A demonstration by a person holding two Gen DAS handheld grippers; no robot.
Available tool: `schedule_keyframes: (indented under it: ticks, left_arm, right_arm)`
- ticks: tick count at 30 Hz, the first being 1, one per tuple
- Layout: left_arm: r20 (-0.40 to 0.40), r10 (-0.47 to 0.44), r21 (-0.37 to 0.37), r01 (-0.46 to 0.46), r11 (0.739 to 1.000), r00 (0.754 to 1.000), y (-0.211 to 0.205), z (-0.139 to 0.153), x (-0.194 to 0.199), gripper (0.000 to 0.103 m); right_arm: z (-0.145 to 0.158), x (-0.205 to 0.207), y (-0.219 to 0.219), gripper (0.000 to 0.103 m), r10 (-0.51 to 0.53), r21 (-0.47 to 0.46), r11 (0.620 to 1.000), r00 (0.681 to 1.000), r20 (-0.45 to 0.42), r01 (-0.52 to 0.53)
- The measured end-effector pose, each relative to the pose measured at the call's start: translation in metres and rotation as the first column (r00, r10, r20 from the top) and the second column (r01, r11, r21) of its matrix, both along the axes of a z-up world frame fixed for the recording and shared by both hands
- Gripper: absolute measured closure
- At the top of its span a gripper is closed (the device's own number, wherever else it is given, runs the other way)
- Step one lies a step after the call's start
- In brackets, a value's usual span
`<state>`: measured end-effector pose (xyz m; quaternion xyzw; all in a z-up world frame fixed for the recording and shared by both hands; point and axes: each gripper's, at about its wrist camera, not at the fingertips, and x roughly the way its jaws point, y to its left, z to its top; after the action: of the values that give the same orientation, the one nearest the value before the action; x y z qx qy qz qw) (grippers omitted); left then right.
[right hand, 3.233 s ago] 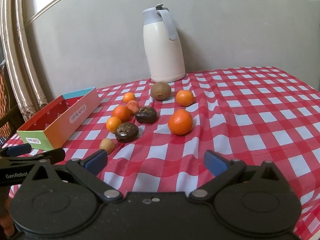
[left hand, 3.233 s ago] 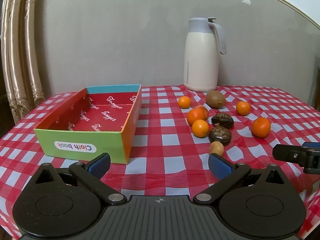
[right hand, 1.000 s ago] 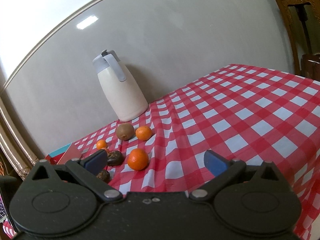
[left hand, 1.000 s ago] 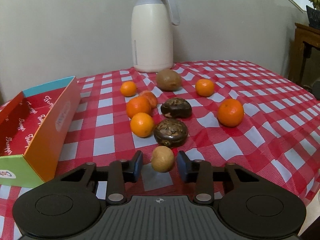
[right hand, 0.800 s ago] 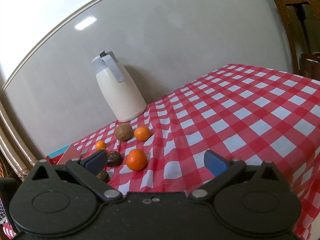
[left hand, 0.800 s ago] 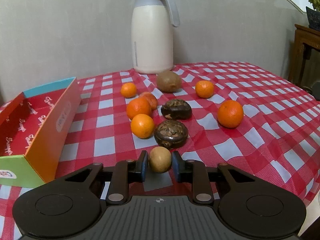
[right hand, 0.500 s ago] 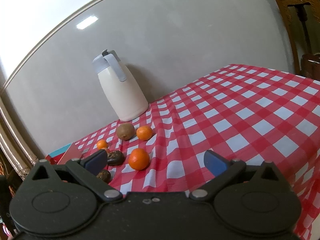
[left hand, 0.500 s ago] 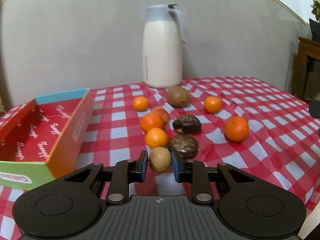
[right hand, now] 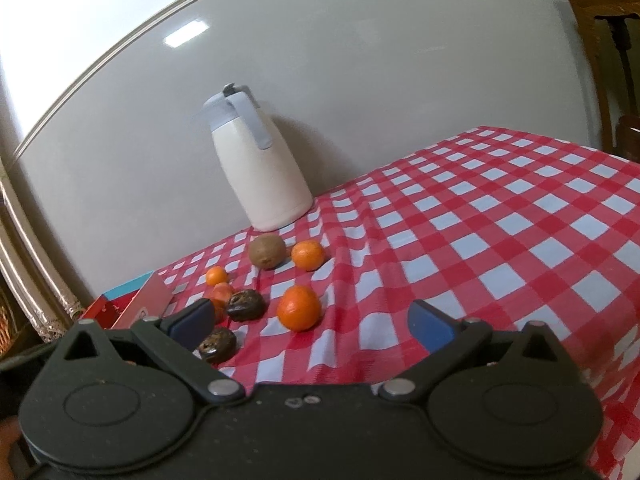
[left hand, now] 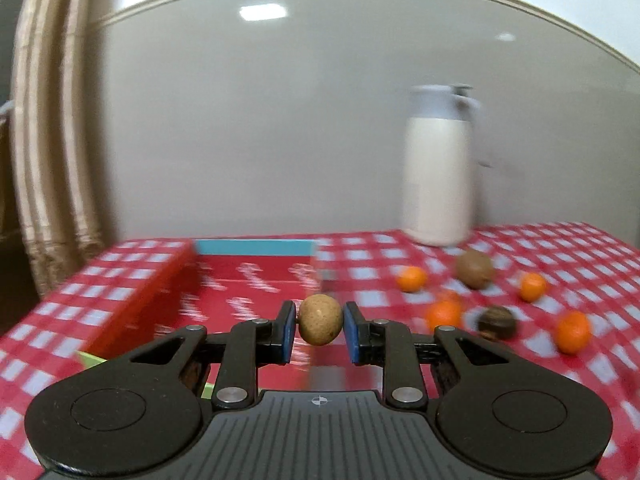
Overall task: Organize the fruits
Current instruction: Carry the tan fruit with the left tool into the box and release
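Observation:
My left gripper (left hand: pixel 319 326) is shut on a small round tan fruit (left hand: pixel 319 320) and holds it in the air over the near part of the red box (left hand: pixel 244 280) with a blue far wall. On the checked cloth to the right lie several oranges (left hand: pixel 573 332), a brown kiwi (left hand: pixel 474 269) and a dark wrinkled fruit (left hand: pixel 497 322). My right gripper (right hand: pixel 312 326) is open and empty, above the cloth near its front. In the right wrist view an orange (right hand: pixel 299 307), two dark fruits (right hand: pixel 246 305) and the kiwi (right hand: pixel 267 252) lie ahead, and the box corner (right hand: pixel 140 298) shows at the left.
A white jug with a grey lid (left hand: pixel 438 168) stands at the back by the wall; it also shows in the right wrist view (right hand: pixel 256 164). A curtain (left hand: pixel 52 152) hangs at the left. Wooden furniture (right hand: pixel 612 60) stands beyond the table's right edge.
My left gripper closed on the tan fruit, lifted it off the cloth and swung left over the red box. The right gripper has stayed open and shifted only slightly.

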<state>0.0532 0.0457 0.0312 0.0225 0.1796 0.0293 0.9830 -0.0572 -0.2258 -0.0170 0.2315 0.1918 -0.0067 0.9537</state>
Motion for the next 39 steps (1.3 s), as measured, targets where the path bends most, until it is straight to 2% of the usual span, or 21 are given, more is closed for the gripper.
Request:
schedule_keyframes:
  ticks: [3, 9, 14, 19, 23, 24, 25, 27, 29, 31, 33, 39]
  left_arm:
    - [-0.019, 0.086, -0.019, -0.086, 0.996, 0.996, 0.029, 0.002, 0.012, 0.077]
    - [-0.13, 0.211, -0.07, -0.221, 0.973, 0.969, 0.074, -0.013, 0.042, 0.077]
    - [-0.187, 0.257, -0.062, -0.273, 0.96, 0.948, 0.086, -0.022, 0.05, 0.077]
    - [-0.195, 0.279, -0.044, -0.293, 0.955, 0.94, 0.085, -0.025, 0.05, 0.077]
    - [-0.194, 0.278, -0.085, -0.299, 0.95, 0.941, 0.089, -0.022, 0.05, 0.075]
    - [-0.189, 0.275, -0.097, -0.296, 0.95, 0.943, 0.089, -0.022, 0.049, 0.068]
    - [-0.181, 0.27, -0.108, -0.293, 0.95, 0.945, 0.089, -0.021, 0.048, 0.049]
    - [-0.15, 0.304, -0.095, -0.32, 0.943, 0.941, 0.087, -0.019, 0.042, 0.019]
    - [-0.101, 0.306, -0.092, -0.315, 0.944, 0.947, 0.083, -0.014, 0.035, 0.017]
    - [-0.061, 0.295, -0.082, -0.299, 0.951, 0.954, 0.078, -0.009, 0.028, 0.006]
    - [-0.036, 0.299, -0.076, -0.301, 0.951, 0.953, 0.074, -0.006, 0.02, 0.0]
    - [-0.031, 0.265, -0.107, -0.267, 0.958, 0.964, 0.072, -0.002, 0.006, 0.0]
  right_arm:
    - [0.0, 0.004, 0.008, 0.0, 0.02, -0.011, 1.0, 1.0, -0.004, -0.02]
    - [0.0, 0.014, 0.025, 0.0, 0.055, -0.03, 0.998, 0.998, -0.017, -0.055]
    - [-0.001, 0.022, 0.039, 0.0, 0.081, -0.049, 0.995, 0.996, -0.032, -0.082]
    - [-0.001, 0.027, 0.051, 0.0, 0.11, -0.069, 0.991, 0.993, -0.042, -0.113]
    - [-0.001, 0.029, 0.058, 0.0, 0.132, -0.087, 0.987, 0.99, -0.045, -0.136]
    - [0.0, 0.03, 0.059, 0.0, 0.137, -0.092, 0.986, 0.99, -0.046, -0.14]
    - [0.0, 0.03, 0.059, 0.0, 0.142, -0.094, 0.985, 0.989, -0.046, -0.146]
    - [0.0, 0.031, 0.06, 0.0, 0.151, -0.095, 0.983, 0.987, -0.045, -0.155]
    - [0.001, 0.031, 0.059, 0.0, 0.154, -0.101, 0.982, 0.987, -0.042, -0.158]
    - [0.001, 0.032, 0.059, 0.0, 0.16, -0.103, 0.981, 0.986, -0.042, -0.164]
    - [0.002, 0.035, 0.06, 0.0, 0.164, -0.116, 0.979, 0.985, -0.053, -0.169]
    - [0.007, 0.039, 0.063, 0.0, 0.171, -0.196, 0.963, 0.982, -0.078, -0.183]
